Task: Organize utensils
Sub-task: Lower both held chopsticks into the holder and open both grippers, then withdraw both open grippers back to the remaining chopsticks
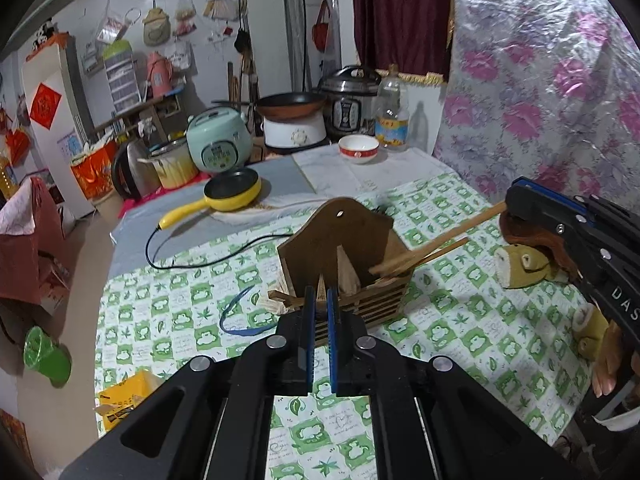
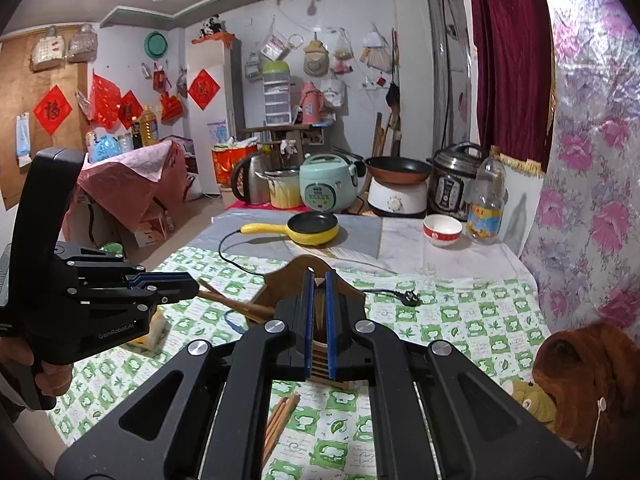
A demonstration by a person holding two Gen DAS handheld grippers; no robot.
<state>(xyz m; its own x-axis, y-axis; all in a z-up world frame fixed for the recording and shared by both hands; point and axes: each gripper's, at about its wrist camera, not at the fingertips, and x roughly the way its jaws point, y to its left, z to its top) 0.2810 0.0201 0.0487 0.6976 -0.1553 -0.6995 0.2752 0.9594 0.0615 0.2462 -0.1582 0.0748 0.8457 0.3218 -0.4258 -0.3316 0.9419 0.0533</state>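
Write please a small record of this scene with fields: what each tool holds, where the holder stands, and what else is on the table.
left tool: shut on the left chopsticks, which point toward the holder
right tool: shut on the right chopsticks, tips at the holder's opening
holder: wooden chopstick holder, upright on the green-checked tablecloth
farther back: yellow electric pan, white-and-red bowl
task state: neither pair released yet

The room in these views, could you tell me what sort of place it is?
Probably a lived-in home kitchen or dining room: a rice cooker, a pressure cooker and a yellow electric pan stand on a cloth-covered table.
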